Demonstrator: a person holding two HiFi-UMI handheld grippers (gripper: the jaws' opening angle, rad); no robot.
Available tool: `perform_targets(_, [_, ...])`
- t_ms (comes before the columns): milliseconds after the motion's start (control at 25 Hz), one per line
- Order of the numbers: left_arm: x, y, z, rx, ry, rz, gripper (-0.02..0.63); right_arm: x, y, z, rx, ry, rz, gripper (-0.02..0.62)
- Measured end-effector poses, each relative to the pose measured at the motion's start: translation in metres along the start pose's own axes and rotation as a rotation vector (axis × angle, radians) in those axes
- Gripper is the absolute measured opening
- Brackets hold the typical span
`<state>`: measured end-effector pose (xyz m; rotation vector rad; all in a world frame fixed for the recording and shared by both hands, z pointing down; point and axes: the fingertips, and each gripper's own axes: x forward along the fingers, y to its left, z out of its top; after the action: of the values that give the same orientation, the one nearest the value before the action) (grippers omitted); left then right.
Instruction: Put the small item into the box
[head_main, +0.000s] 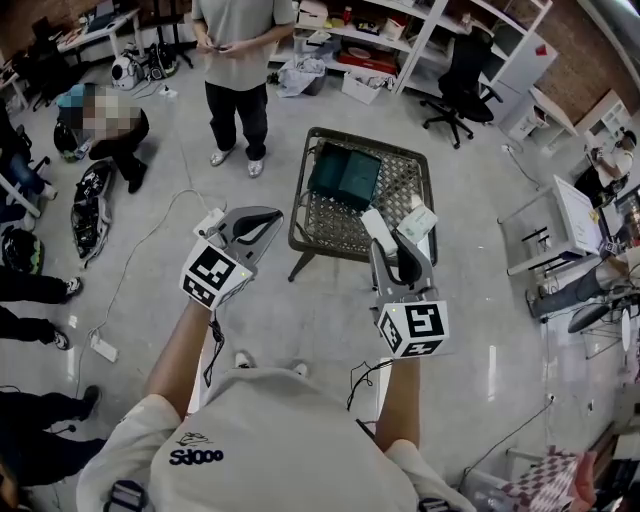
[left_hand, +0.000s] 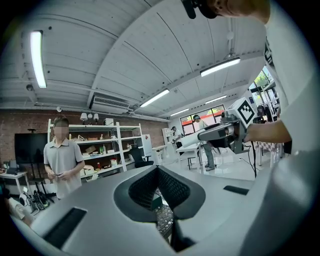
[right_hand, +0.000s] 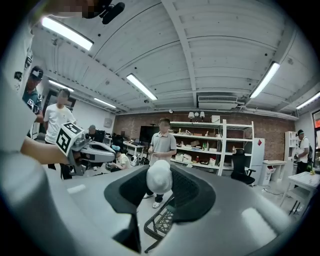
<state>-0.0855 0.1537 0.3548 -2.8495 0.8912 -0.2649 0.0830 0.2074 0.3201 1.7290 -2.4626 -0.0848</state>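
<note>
A small wire-mesh table (head_main: 320, 249) stands on the floor ahead of me, with a dark green box (head_main: 345, 172) on its far part. My right gripper (head_main: 398, 232) is held level over the table's near right corner. In the right gripper view its jaws are shut on a small rounded white item (right_hand: 160, 177), and the table (right_hand: 162, 223) shows below it. My left gripper (head_main: 272, 216) hovers left of the table, its jaws closed together with nothing between them. A strip of mesh (left_hand: 163, 218) shows under its pads (left_hand: 172, 190).
A person (head_main: 238, 60) stands just beyond the table, looking down at their hands. Another person sits on the floor at far left. A power strip (head_main: 103, 348) and cables lie left of me. Shelves, an office chair (head_main: 460, 75) and a white desk (head_main: 560, 225) stand farther back and right.
</note>
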Motion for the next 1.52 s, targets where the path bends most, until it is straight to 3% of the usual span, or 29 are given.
perform_targets(840, [0.053,-0.043,-0.009,-0.061,0.045,0.062,0.003,-0.009,-0.072,-0.02,0.056,-0.022,0.077,0.138])
perform_targets(1040, [0.07,-0.033,-0.013,-0.061,0.051,0.06,0.003,0.001,-0.083,-0.028,0.06,-0.005,0.071,0.137])
perform_targets(1200, [0.089,-0.018,-0.03,-0.017,0.101,0.054,0.003,0.023,-0.091,-0.038,0.07,0.006,0.066,0.138])
perform_targets(1520, [0.137,0.05,-0.023,-0.038,0.021,0.026,0.003,0.097,-0.117,-0.034,0.072,0.007,0.047,0.138])
